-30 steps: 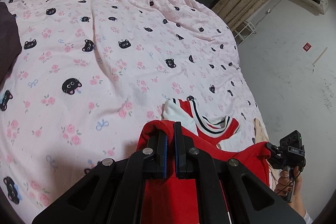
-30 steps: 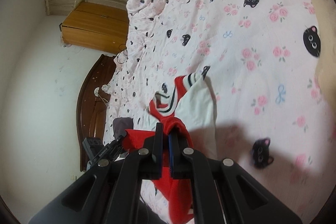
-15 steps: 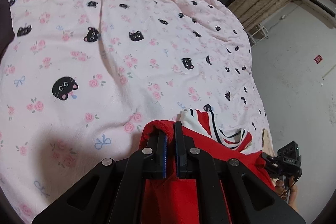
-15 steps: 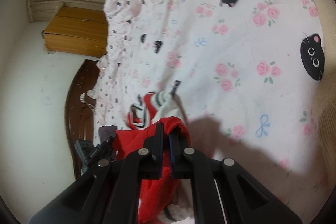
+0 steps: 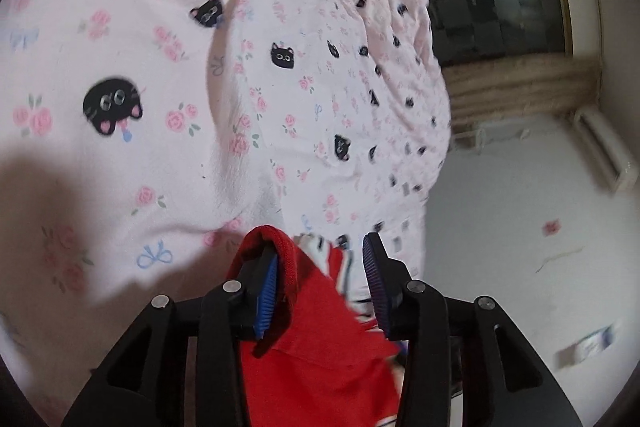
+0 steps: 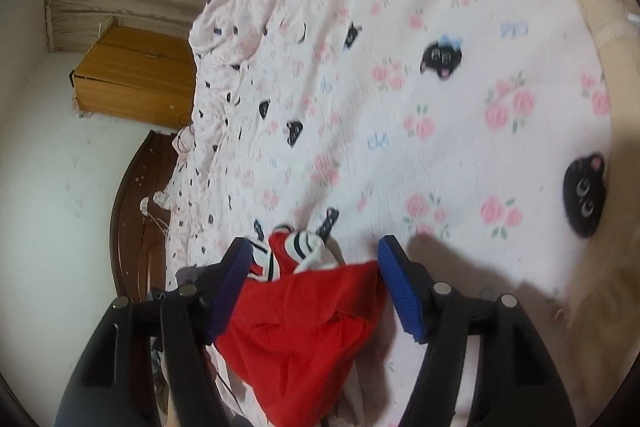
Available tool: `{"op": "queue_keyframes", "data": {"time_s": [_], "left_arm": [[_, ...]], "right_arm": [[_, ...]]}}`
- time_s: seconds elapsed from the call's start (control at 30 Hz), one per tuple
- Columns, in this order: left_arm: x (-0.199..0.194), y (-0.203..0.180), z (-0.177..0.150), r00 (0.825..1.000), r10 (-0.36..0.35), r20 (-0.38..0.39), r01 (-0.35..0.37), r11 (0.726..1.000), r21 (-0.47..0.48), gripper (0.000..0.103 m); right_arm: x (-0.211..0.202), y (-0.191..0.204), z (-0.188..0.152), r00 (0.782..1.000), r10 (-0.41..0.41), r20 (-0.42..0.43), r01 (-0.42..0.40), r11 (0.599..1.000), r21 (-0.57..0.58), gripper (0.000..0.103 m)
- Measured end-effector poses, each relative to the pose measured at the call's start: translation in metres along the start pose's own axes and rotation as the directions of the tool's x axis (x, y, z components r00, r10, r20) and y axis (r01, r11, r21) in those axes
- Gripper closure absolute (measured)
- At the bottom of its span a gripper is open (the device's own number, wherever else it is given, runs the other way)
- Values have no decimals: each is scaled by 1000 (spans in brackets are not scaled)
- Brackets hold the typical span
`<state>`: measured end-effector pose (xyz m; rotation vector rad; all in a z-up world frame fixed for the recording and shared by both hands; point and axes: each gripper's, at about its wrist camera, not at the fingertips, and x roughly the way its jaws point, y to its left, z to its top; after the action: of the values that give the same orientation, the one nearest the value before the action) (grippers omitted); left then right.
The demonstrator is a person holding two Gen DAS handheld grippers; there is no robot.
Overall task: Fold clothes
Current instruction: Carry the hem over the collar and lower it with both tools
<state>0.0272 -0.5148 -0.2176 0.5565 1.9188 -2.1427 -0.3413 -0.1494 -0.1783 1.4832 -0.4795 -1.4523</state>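
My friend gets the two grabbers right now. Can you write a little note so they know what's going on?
Left gripper: jaws have just been opening; the red knit garment with a striped white collar hangs draped over one pad, unclamped.
Right gripper: jaws have just been opening, wide; same garment loose between them.
The garment lies at the near edge of the pink cat-and-rose bedspread.
Done: garment brought to the bed and let go.
Left: spread it flat, fold it.

Bed point(image 5: 280, 99) covered by a pale pink quilt point(image 6: 440, 155) printed with black cat faces, pink roses and blue bows; surface creased. A red garment point(image 6: 304, 327) with a white, red and dark striped collar lies on the quilt at the near edge. A beige knitted item point(image 6: 600, 27) lies at the right margin.
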Motion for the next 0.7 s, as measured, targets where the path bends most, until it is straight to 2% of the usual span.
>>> {"op": "queue_keyframes", "data": {"time_s": [0.07,0.1,0.2,0.27,0.37,0.53,0.7], "left_arm": [[-1,8,3,998,-68,8,68,994,-87,67],[0,9,3,996,-84,7,84,991,-101,67],[1,12,4,995,-94,10,95,987,-129,66],[2,22,4,994,-107,14,107,976,-189,66],[3,31,3,996,-86,6,85,971,-225,66],[-2,35,4,998,-65,-10,62,976,-210,66],[-2,39,9,991,-127,-33,115,962,-247,63]], "right_arm": [[-1,7,0,1000,-6,-4,6,1000,-28,35],[-1,11,-1,1000,-7,-12,6,999,-48,35],[2,32,-10,999,-5,-43,-1,991,-132,35],[5,48,-17,998,-2,-67,-10,981,-191,35],[14,69,-30,991,8,-132,-43,964,-261,35],[41,98,-57,959,19,-283,-111,943,-314,35],[82,106,-80,918,-85,-388,-57,938,-342,35]]}}
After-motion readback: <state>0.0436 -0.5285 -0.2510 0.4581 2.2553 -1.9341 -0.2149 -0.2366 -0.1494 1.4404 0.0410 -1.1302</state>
